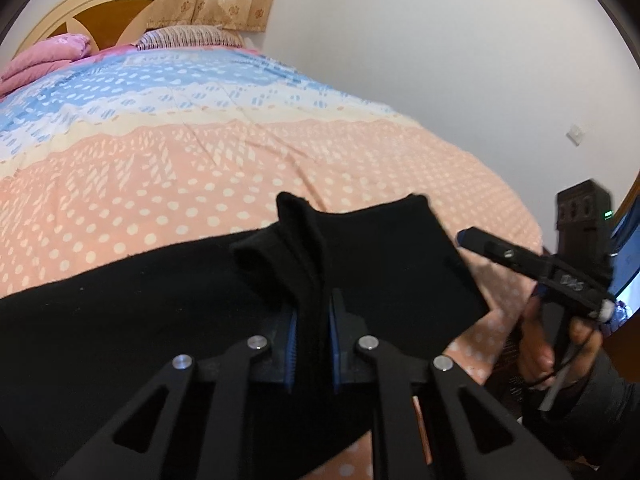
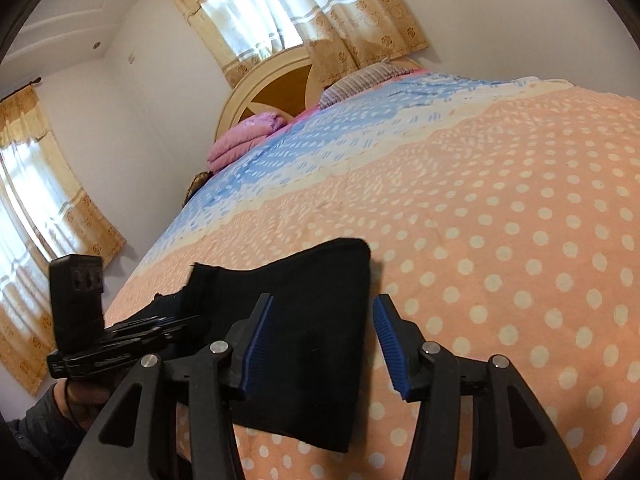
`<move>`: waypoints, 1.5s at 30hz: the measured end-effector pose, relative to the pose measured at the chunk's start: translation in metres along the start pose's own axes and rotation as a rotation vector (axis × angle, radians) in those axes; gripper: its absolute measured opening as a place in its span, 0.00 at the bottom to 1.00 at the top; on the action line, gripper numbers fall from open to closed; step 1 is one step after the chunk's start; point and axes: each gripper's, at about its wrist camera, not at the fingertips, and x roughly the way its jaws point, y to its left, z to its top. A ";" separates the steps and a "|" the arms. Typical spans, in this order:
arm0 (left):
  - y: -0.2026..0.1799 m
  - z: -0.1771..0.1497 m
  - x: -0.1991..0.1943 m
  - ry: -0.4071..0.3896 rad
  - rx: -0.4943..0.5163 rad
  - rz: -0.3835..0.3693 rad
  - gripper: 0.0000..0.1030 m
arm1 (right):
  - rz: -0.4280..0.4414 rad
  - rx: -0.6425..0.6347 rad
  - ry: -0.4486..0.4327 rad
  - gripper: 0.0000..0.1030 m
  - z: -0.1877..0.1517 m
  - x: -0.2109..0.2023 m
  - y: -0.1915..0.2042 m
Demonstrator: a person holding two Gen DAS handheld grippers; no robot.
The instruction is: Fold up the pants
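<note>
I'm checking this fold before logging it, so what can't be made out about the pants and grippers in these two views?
- Black pants: left wrist view, the lower and left edges cut them off, so their full length is unseen.
- Pinched bunch in the left gripper: which part of the pants it is cannot be told.
- Right gripper: right wrist view, open over the cloth; whether the pads touch it is unclear.

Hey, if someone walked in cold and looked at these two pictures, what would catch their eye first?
Probably the black pants lying across the near end of a bed, dark against its peach polka-dot bedspread. Next, the left hand-held gripper, shut on a bunched fold of the pants near the bottom of its own view. The right hand-held gripper stands open over the pants' edge, not gripping it.
</note>
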 end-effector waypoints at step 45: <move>0.107 -0.036 -0.051 -0.091 -0.217 0.267 0.73 | 0.022 -0.282 0.196 0.62 -0.005 0.086 0.071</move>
